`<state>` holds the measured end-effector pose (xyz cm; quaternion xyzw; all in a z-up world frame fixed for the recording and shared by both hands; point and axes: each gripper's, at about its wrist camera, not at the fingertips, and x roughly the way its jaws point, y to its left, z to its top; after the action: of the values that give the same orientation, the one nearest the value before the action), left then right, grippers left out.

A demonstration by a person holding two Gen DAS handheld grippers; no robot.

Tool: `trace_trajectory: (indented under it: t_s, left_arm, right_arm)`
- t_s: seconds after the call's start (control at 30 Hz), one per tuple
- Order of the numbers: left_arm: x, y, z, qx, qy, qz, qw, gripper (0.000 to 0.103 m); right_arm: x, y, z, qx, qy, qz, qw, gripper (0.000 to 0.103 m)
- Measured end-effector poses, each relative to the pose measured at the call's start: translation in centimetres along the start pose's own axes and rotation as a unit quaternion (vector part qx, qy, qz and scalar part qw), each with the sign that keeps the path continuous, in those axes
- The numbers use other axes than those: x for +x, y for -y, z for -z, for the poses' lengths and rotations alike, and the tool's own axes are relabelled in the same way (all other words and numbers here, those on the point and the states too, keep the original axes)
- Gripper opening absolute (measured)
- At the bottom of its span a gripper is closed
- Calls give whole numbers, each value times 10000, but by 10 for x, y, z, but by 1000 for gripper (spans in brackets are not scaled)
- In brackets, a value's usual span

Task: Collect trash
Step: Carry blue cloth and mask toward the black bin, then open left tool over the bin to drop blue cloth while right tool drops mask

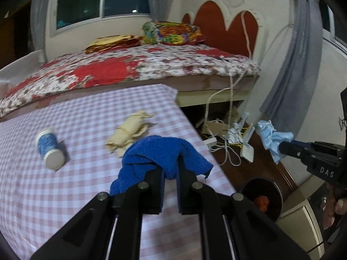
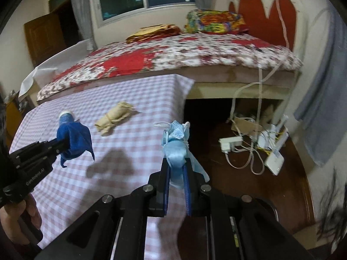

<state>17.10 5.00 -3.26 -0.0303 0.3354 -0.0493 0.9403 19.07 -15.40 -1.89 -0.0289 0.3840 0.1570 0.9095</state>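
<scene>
Two grippers: each closed on one piece of trash, both raised over the right edge of the table.
Left gripper: fingers pinched on a blue cloth, which drapes over the tips and hangs above the checked table.
Right gripper: fingers clamped on a light blue mask, bunched upright between them, its white loops at the top; it is held past the table's right edge, over the dark floor.
Paper wad: beige, crumpled, lying on the table beyond the cloth.
Cup: blue and white, on its side on the table, left of the wad.
Bin: dark, round, on the floor right of the table, something orange inside.
Bed: behind the table, floral cover, pillows at the far end.
Cables: white tangle with plugs and a router on the floor beside the bed.
Hand: grips the left gripper's handle.
</scene>
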Motion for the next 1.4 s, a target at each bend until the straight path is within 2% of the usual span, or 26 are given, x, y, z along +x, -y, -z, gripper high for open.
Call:
trace_trajectory:
  t_s: [0.3, 0.67, 0.87, 1.07, 1.2, 1.4]
  left_arm:
    - [12, 67, 1, 531, -112, 424, 9976, 10]
    - [21, 130, 9, 1026, -272, 842, 9908, 10]
    - [32, 164, 24, 1277, -480, 1106, 9845, 10]
    - [54, 194, 42, 1496, -868, 1360, 9755, 10]
    - [67, 211, 53, 1650, -1080, 1423, 9700, 10]
    - [87, 235, 69, 1864, -1447, 1550, 9593, 10]
  right_arm:
    - [-21, 72, 31, 494, -85, 460, 9977, 13]
    - [-30, 134, 80, 995, -348, 782, 9914, 13]
    - [-31, 162, 106, 1257, -479, 889, 9869, 13]
    - [-26, 183, 127, 1448, -615, 918, 9833, 13]
    - [-21, 187, 142, 1297, -708, 1090, 9830, 13]
    - [-5, 196, 167, 1364, -943, 879, 9822, 13]
